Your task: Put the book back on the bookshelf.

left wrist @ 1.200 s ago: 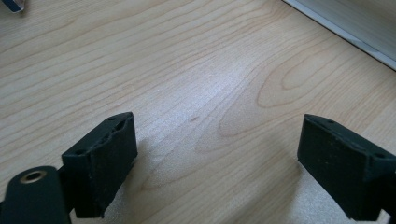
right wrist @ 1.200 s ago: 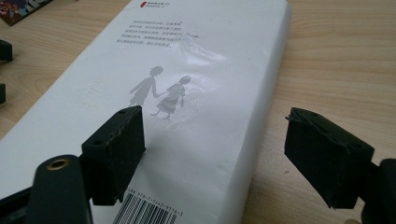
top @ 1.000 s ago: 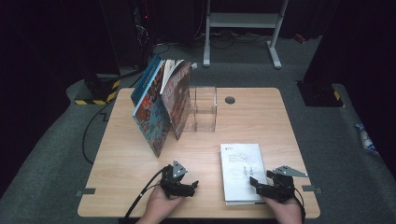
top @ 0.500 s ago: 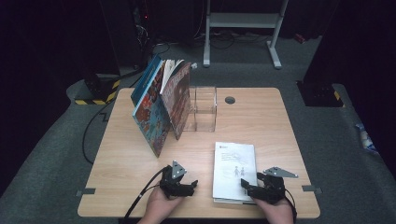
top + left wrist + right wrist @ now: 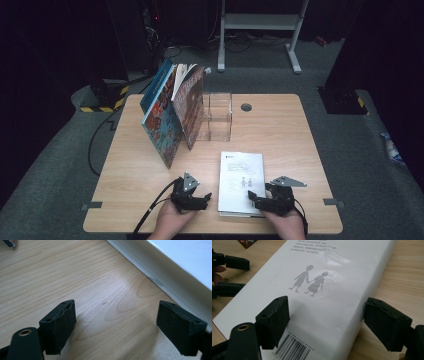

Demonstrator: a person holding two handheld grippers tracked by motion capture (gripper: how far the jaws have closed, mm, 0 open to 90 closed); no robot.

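Left hand-held gripper at near bench edge, jaws spread wide, nothing between them but bare wood; tips just beside left edge of white book. Right hand-held gripper at book's near right corner, jaws also wide apart, one over the cover, the other off the book's right edge above the wood; not clamped on anything. Hands gripping both from bottom edge.

White book lying flat, front-centre of bench, back cover up: grey print of two figures holding hands, barcode at near end, small text block at far end.

Further back, left of centre: several colourful books standing upright, fanned open, leaning against a clear acrylic stand. Round cable hole near far edge.

Beyond bench: grey carpet, white frame legs, black-yellow striped block at left, black cable trailing along floor.
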